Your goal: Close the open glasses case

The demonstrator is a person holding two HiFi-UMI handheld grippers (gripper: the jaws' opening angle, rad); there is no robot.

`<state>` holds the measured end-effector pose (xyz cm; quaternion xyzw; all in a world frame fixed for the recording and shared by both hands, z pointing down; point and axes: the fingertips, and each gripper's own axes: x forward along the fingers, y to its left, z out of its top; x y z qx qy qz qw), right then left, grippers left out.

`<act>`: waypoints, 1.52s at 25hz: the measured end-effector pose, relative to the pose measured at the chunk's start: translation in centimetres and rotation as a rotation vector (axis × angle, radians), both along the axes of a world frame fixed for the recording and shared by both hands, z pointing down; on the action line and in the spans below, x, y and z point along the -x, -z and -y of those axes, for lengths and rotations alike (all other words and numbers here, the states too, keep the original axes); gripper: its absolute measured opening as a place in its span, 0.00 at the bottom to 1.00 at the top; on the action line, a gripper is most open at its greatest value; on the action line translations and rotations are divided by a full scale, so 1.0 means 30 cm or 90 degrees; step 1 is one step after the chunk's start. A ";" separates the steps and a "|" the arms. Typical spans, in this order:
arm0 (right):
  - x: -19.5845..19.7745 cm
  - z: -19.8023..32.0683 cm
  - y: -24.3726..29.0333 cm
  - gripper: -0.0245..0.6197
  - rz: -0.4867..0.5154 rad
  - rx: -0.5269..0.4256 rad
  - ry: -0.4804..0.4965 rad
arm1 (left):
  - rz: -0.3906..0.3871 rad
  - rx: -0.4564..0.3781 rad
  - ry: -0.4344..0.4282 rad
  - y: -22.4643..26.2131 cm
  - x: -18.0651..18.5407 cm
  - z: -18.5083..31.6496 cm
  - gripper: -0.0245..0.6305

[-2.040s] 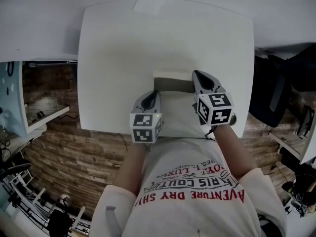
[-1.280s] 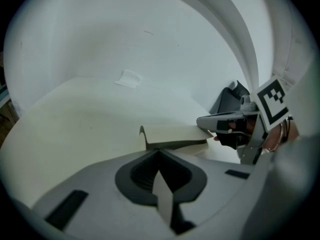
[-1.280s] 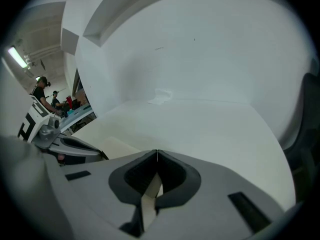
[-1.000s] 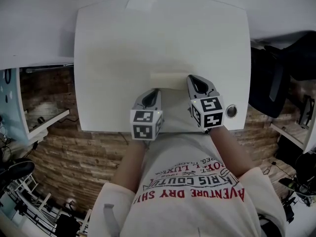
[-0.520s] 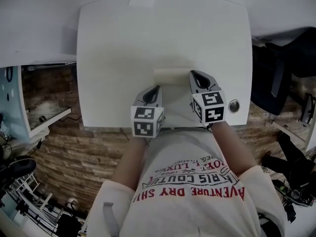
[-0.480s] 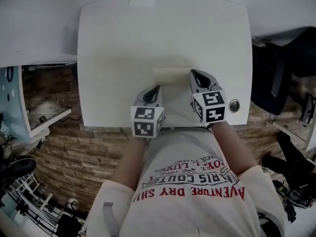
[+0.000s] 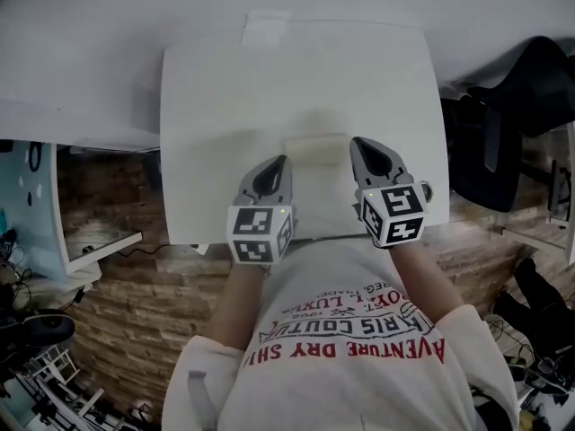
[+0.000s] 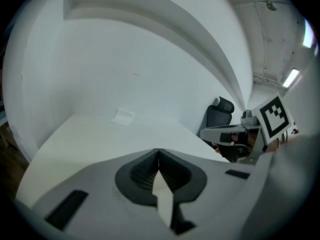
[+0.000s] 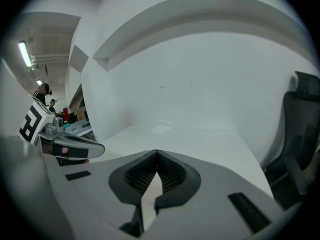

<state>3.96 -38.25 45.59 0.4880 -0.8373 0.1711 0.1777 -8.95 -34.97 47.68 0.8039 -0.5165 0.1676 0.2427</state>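
Observation:
The glasses case (image 7: 316, 148) is a pale cream block on the white table (image 7: 225, 106) in the head view, with no dark inside showing. My left gripper (image 7: 278, 162) is shut and sits just left of the case and nearer me. My right gripper (image 7: 359, 144) is shut too, its tip close beside the case's right end. In the left gripper view my left gripper (image 8: 158, 151) has its jaws meeting at the tip with nothing between them. My right gripper (image 9: 156, 153) looks the same in its own view. The case is hidden below the jaws in both gripper views.
A small pale paper patch (image 7: 265, 30) lies at the table's far edge, against a white wall. A black office chair (image 7: 526, 88) stands right of the table. The brick-pattern floor (image 7: 117, 205) shows at the left. The person's torso fills the near side.
Two seconds ago the case stood open with a dark inside; now only its pale top shows. Both grippers stay shut beside it, and the head view has shifted slightly.

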 end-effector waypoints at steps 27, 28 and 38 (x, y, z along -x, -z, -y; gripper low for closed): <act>0.100 -0.253 0.268 0.06 0.024 -0.167 -0.022 | -0.047 -0.212 -0.007 0.397 0.123 -0.164 0.04; 0.106 -0.256 0.268 0.06 0.023 -0.167 -0.020 | -0.047 -0.211 -0.006 0.395 0.128 -0.168 0.04; 0.110 -0.294 0.243 0.06 0.015 -0.149 -0.026 | -0.057 -0.190 -0.007 0.352 0.135 -0.192 0.04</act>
